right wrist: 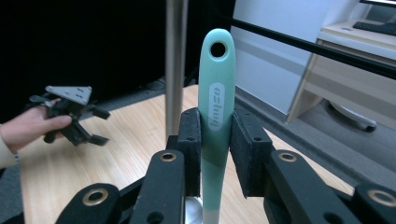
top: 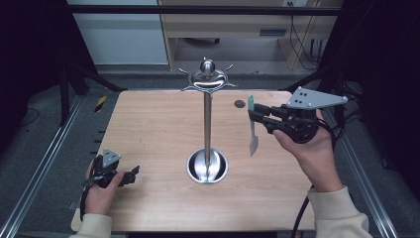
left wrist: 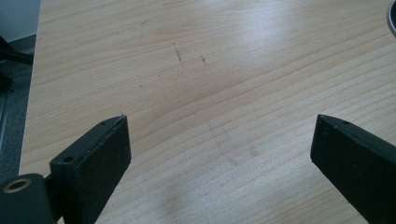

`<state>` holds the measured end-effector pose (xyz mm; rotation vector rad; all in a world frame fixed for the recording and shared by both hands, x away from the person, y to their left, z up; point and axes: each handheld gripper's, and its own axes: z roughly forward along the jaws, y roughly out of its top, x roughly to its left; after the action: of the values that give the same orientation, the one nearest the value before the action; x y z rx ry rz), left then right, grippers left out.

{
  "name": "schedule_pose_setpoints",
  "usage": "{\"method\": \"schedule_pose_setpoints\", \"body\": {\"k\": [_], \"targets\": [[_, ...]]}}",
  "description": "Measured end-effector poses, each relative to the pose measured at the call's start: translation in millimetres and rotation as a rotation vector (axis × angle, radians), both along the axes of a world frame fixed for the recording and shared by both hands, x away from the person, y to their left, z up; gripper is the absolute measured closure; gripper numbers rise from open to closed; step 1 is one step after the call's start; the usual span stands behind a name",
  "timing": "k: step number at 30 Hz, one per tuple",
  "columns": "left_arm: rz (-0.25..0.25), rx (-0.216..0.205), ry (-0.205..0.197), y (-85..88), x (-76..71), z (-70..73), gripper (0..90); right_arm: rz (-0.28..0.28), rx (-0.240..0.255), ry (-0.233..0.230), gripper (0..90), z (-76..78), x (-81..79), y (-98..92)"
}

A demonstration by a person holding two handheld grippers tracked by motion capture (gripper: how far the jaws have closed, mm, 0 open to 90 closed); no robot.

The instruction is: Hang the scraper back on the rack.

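In the high view, a wooden surface (top: 148, 129) carries a metal stand (top: 207, 119): a round base near the middle, a thin upright pole, and a hooked crown at the top. The right hand-held gripper (top: 253, 115) is raised beside the pole, to its right, clamped on a utensil (top: 252, 130) with a mint-green handle; its pale metal blade hangs downward above the surface. The left hand-held gripper (top: 132, 174) rests low at the near left corner, its jaws spread.

In the left gripper view, the two black jaws stand wide apart over bare wood grain with nothing between them, and a sliver of the stand's base shows at the top right edge.

In the right gripper view, the jaws press on both sides of the green handle (right wrist: 215, 116), which stands upright with its hanging hole at the top. The pole (right wrist: 176, 65) rises just behind it, and the left hand-held gripper (right wrist: 100, 126) shows farther off at left.
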<state>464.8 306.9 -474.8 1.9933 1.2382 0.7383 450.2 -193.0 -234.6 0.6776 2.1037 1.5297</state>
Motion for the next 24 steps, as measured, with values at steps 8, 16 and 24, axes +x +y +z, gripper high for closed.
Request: {"method": "schedule_pose_setpoints", "body": {"k": [8,16,24], "targets": [[0.0,-0.002,-0.001,0.1,0.0,0.0,4.8,0.022,0.013,0.006,74.6,8.2,4.1,5.1],[-0.001,-0.002,-0.001,0.0,0.0,0.1,4.8,0.039,0.036,0.011,74.5,14.8,7.2,6.0],[-0.001,-0.003,-0.001,-0.2,0.1,0.0,4.8,0.05,0.025,0.019,74.5,20.4,12.4,10.0]]}}
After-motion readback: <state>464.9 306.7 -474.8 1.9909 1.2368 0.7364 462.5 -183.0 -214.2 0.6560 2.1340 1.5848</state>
